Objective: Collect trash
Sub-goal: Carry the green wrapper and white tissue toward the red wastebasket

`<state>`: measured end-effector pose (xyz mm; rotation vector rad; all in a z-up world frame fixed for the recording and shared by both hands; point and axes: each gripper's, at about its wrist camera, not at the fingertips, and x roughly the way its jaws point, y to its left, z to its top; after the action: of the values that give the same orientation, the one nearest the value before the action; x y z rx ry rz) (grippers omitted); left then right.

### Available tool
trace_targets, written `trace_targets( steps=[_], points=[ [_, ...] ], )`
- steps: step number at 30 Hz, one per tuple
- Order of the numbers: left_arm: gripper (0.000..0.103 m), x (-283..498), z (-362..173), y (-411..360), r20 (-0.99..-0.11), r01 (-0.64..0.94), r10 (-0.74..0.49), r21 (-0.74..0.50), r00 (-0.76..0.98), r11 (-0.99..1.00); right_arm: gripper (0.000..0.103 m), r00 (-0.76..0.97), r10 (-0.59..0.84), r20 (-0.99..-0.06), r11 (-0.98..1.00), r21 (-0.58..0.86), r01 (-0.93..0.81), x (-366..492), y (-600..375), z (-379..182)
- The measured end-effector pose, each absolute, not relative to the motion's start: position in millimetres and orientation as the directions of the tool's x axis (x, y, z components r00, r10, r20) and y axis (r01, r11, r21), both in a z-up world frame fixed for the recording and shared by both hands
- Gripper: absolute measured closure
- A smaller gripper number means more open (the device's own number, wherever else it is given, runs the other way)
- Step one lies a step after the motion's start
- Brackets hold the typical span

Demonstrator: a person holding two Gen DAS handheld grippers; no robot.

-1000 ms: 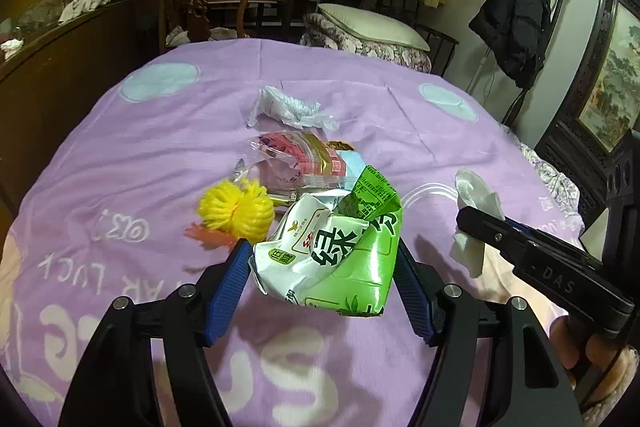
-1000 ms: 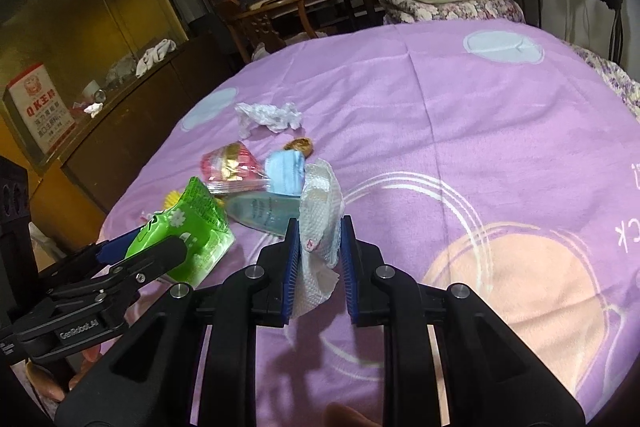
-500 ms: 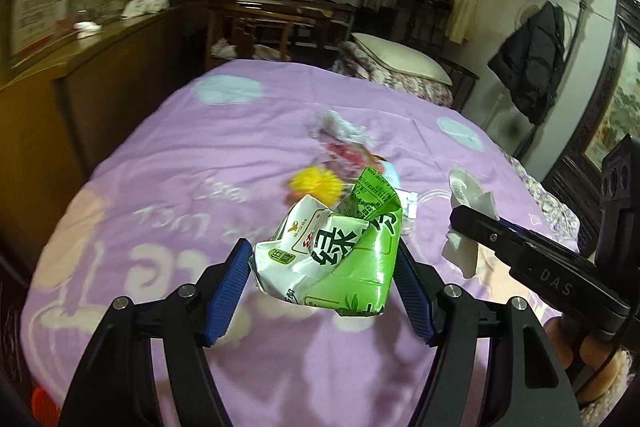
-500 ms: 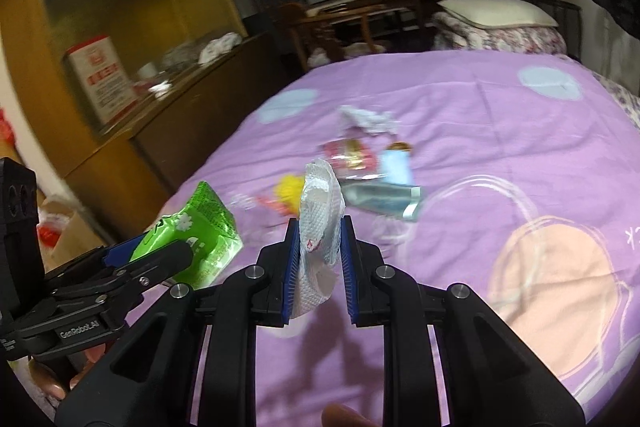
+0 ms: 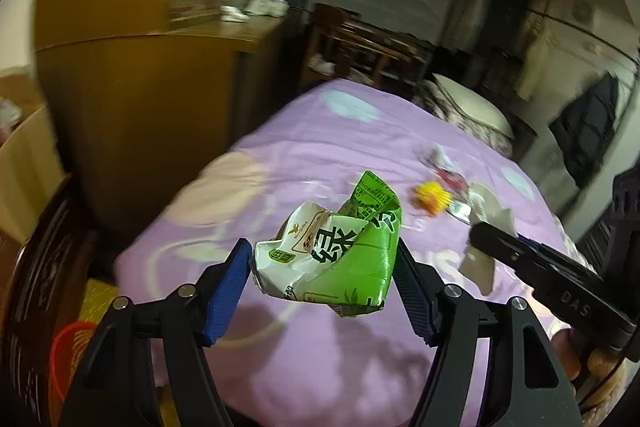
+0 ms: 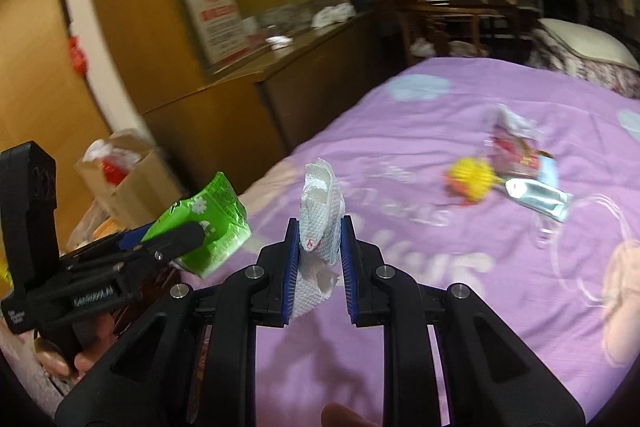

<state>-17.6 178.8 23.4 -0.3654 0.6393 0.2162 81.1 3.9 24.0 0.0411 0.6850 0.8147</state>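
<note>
- While it hangs above the purple bedspread (image 5: 320,355), the left gripper (image 5: 324,259) is clenched on a crushed green carton (image 5: 340,259).
- Beside it, the right gripper (image 6: 319,247) pinches a white paper towel (image 6: 320,219) upright between its blue pads (image 6: 291,259).
- Farther on the bedspread lie a yellow ball (image 6: 472,179), a silver tube (image 6: 536,197) and blurred wrappers (image 6: 512,143), close together.

Purple bedspread (image 6: 460,267) — yellow ball (image 6: 472,178), tube (image 6: 538,195)
</note>
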Motion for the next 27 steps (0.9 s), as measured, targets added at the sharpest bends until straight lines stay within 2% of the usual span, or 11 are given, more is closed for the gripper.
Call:
trace_targets(
  steps=[11,21,27],
  points=[
    [0.034,-103.9,30.3,239.3,-0.601,-0.476,0.243,-0.265,0.761,0.838,0.082,0.319,0.758,-0.568,0.538,0.270,-0.798,30.5,92.4,25.8],
    [0.034,-188.4,15.5,301.2,-0.652,-0.670,0.386,-0.257,0.652,0.697,0.082,0.135,0.787,-0.602,0.358,0.268,-0.894,-18.3,175.2,14.8],
    [0.034,-212.8,-1.7,323.9,-0.695,-0.730,0.421,-0.219,0.582,0.648,0.082,0.032,0.766,-0.642,0.276,0.284,-0.918,-40.3,220.2,-5.0]
  ],
)
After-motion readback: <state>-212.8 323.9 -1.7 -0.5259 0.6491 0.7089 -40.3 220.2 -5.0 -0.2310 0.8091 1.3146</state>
